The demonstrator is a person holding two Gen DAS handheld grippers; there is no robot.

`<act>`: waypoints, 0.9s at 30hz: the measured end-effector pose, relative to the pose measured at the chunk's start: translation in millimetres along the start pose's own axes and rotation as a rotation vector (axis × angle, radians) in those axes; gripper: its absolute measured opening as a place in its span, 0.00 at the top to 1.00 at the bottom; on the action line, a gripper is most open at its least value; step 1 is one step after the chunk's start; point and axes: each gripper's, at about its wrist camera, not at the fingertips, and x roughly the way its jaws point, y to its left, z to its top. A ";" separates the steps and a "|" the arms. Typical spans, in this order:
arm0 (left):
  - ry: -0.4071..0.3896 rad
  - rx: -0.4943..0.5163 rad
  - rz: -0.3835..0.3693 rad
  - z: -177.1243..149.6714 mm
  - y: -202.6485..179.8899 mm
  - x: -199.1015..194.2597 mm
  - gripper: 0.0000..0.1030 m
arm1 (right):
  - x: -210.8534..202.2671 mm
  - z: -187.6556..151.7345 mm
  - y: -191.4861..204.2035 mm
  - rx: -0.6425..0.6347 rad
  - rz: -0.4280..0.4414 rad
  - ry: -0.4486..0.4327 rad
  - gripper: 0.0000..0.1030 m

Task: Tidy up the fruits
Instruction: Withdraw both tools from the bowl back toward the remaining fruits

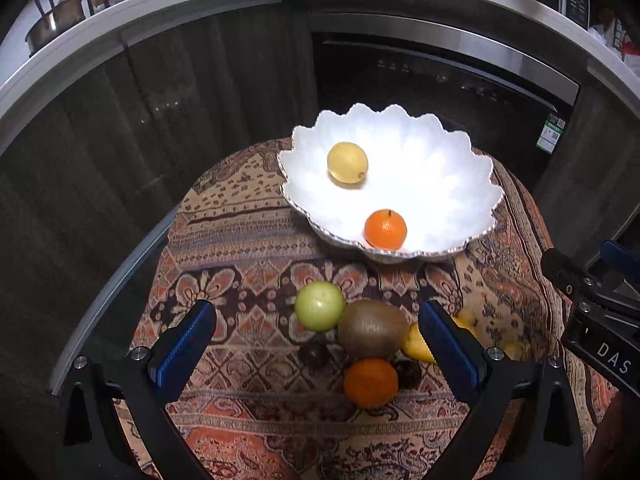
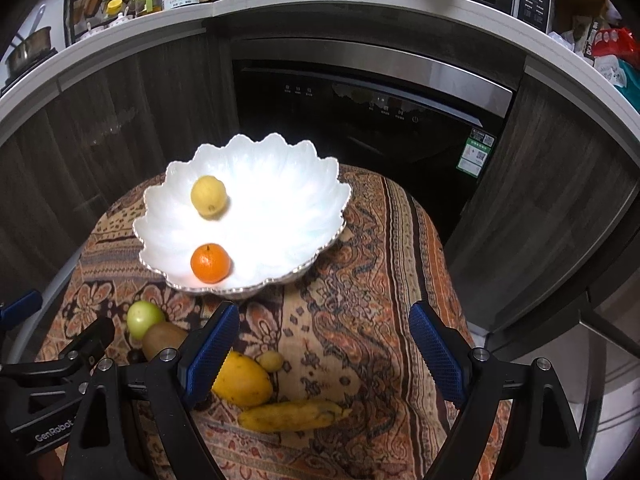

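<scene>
A white scalloped bowl (image 1: 440, 152) (image 2: 288, 216) stands on the patterned cloth and holds a lemon (image 1: 347, 162) (image 2: 208, 195) and an orange (image 1: 385, 229) (image 2: 210, 263). On the cloth in front lie a green apple (image 1: 319, 305) (image 2: 143, 317), a kiwi (image 1: 372, 328) (image 2: 160, 339), a second orange (image 1: 371, 382), a mango (image 2: 242, 380) and a banana (image 2: 292, 415). My left gripper (image 1: 318, 344) is open above the apple, kiwi and second orange. My right gripper (image 2: 324, 354) is open and empty over the cloth, right of the mango.
The small table's patterned cloth (image 2: 380, 280) drops off at its edges. Behind stand dark cabinets and a built-in oven (image 2: 360, 120) under a white counter with bottles and a pot. A small yellow fruit (image 2: 271, 361) lies beside the mango. Dark small fruits (image 1: 408, 374) sit by the orange.
</scene>
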 end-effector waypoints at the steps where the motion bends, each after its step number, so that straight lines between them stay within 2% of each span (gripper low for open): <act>1: 0.003 0.002 -0.001 -2.5 -0.5 0.3 0.00 | 0.3 -2.3 -0.2 0.000 0.001 0.003 0.15; 12: 0.029 0.012 -0.016 -30.0 -6.3 9.8 0.01 | 7.9 -35.9 -2.5 0.009 -0.004 0.053 0.15; 27: 0.104 0.026 -0.052 -59.1 -15.9 38.7 0.14 | 23.8 -64.3 -4.0 0.001 -0.017 0.107 0.15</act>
